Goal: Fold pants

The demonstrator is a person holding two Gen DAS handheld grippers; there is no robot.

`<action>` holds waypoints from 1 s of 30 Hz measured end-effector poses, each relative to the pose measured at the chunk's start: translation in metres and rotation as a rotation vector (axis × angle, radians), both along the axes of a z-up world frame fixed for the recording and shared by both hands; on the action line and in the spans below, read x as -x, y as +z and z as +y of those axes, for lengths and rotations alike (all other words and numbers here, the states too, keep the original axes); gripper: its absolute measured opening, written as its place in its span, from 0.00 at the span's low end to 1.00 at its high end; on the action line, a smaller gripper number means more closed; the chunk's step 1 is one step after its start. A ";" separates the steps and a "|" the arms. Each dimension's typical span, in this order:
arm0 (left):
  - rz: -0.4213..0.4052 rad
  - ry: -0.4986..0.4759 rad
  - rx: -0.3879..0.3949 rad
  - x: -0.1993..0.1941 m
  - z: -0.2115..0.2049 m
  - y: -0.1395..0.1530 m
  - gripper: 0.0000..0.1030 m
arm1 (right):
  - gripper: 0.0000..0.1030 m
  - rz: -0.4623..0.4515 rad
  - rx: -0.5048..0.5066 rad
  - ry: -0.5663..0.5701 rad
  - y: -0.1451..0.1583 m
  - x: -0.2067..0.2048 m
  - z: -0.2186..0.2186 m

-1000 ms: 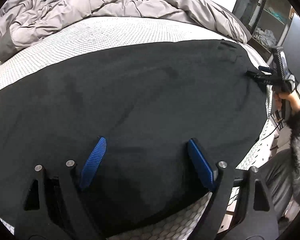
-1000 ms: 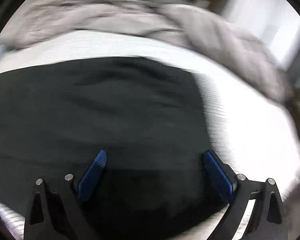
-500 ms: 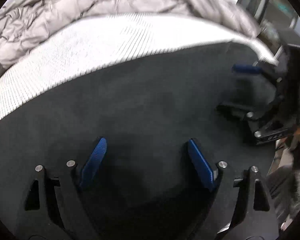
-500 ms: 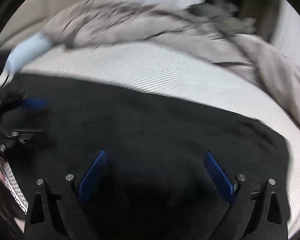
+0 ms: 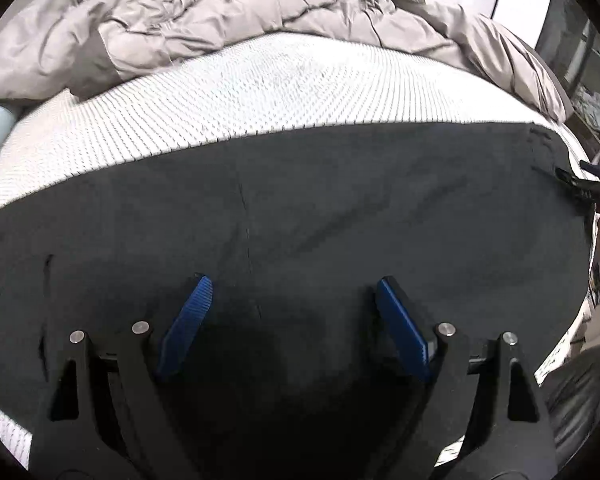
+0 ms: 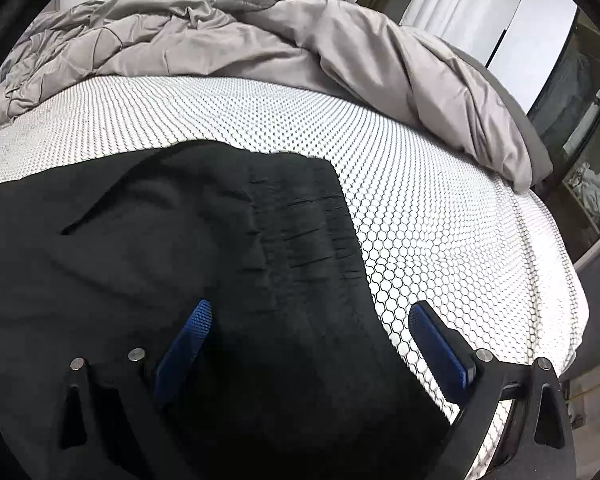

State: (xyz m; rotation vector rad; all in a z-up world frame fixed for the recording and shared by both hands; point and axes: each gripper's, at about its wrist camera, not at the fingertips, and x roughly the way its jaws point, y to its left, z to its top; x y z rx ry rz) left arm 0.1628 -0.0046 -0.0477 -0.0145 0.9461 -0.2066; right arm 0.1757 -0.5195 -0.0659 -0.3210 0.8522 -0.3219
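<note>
1. Black pants (image 5: 340,216) lie flat on the bed's white mattress (image 5: 260,92); gray comforter (image 5: 220,12) bunched at 12 o'clock.
2. My left claw (image 5: 288,312): spread wide above the fabric, gripping nothing.
3. My right claw (image 6: 308,328): spread wide over the waistband edge, nothing held.

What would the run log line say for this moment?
pants: flat on mattress | left gripper: open, empty | right gripper: open, empty
</note>
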 end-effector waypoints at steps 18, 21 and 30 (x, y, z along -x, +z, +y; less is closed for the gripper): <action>0.072 -0.033 0.076 -0.095 -0.056 -0.017 0.81 | 0.96 0.117 -0.009 0.110 -0.026 -0.067 0.089; 0.061 -0.019 0.075 -0.089 -0.054 -0.016 0.81 | 0.96 0.085 -0.025 -0.101 -0.020 -0.057 0.016; -0.034 -0.122 0.137 -0.005 -0.093 0.013 0.81 | 0.96 0.000 -0.277 0.224 0.028 0.029 0.067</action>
